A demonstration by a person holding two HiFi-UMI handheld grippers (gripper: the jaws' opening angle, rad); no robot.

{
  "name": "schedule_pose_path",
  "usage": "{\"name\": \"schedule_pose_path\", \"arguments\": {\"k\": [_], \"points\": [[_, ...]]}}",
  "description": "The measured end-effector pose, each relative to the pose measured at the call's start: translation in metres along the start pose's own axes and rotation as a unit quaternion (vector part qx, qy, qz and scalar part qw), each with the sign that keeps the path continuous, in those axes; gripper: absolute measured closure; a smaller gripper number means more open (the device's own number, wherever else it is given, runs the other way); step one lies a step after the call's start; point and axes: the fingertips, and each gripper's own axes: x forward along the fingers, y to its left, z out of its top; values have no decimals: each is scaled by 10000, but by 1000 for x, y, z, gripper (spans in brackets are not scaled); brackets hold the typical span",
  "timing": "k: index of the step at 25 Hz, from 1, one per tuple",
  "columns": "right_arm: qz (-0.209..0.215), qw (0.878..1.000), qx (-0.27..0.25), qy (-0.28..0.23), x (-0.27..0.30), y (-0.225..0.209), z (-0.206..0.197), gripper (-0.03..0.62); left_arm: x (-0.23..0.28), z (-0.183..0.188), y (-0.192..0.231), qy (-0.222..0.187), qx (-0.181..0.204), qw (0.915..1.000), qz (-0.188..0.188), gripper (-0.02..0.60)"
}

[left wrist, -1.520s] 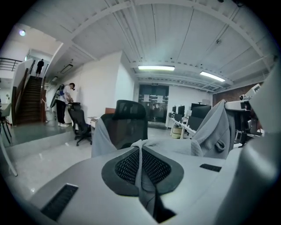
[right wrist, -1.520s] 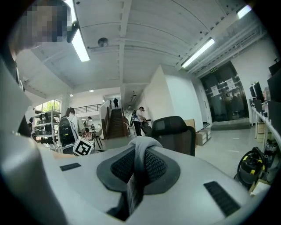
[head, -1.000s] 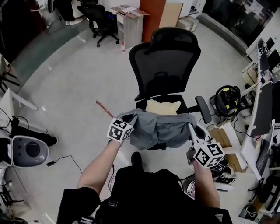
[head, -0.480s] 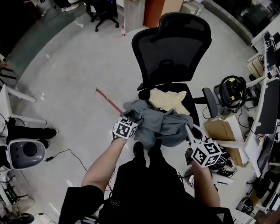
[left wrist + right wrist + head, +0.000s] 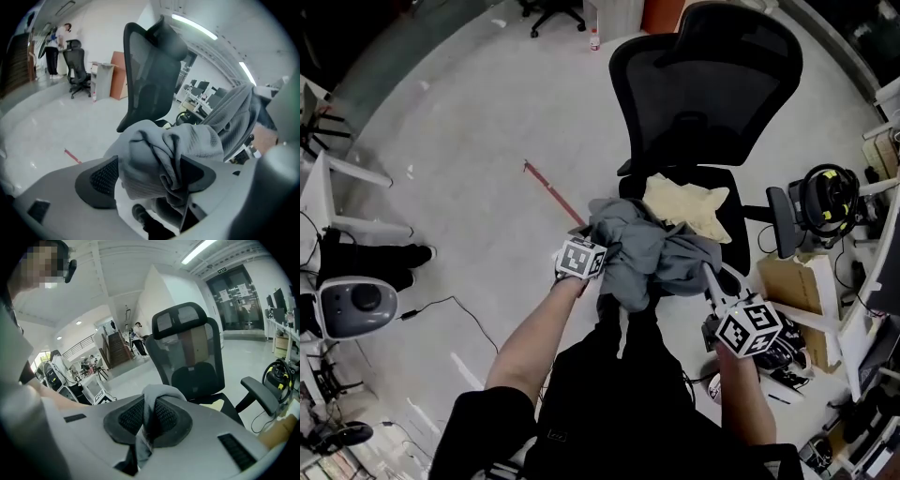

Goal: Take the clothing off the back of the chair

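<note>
The grey garment (image 5: 652,253) is off the black mesh chair (image 5: 712,84) and hangs bunched in front of the seat, between my two grippers. My left gripper (image 5: 598,246) is at the garment's left end. Its jaws have just been opening and now stand wide apart; a bunch of the garment (image 5: 159,154) lies loosely between the pads (image 5: 101,180). At the right end, my right gripper (image 5: 705,270) is shut on a fold of the garment (image 5: 157,392), seen pinched between its pads (image 5: 129,416). The chair back (image 5: 187,352) is bare.
A pale yellow cushion (image 5: 689,208) lies on the chair seat. A steering-wheel device (image 5: 827,197) and a cardboard box (image 5: 787,281) stand to the right. A white round machine (image 5: 354,305) and dark shoes (image 5: 375,258) are at the left, a red strip (image 5: 548,187) on the floor.
Both grippers have come down and towards me with the garment. It was stretched between them and is now bunched up and hanging.
</note>
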Motion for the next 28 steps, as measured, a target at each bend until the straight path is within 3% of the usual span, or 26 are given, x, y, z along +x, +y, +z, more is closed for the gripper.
{"name": "schedule_pose_path", "arguments": {"k": [3, 7, 10, 12, 15, 17, 25, 28], "points": [[33, 10000, 20, 36, 3, -2, -6, 560, 9, 0, -14, 11, -350, 9979, -550, 218], [40, 10000, 78, 42, 0, -2, -8, 560, 5, -1, -18, -10, -461, 9978, -478, 298], [22, 9999, 101, 7, -5, 0, -5, 560, -6, -2, -17, -29, -423, 9985, -333, 405], [11, 9999, 102, -26, -7, 3, -3, 560, -12, -2, -22, 29, -244, 9988, -422, 525], [-29, 9999, 95, -51, -11, 12, -3, 560, -19, 1, -33, 70, 1, 9983, -578, 532], [-79, 9999, 106, -94, -16, 19, -1, 560, -27, 9, -40, -116, -51, 9974, -714, 537], [-365, 9969, 2, -692, -78, 29, 26, 560, -102, 57, -84, -1400, -214, 9801, -1392, 540], [-429, 9945, -27, -957, -109, 27, 30, 560, -135, 70, -107, -1913, -176, 9692, -1538, 540]]}}
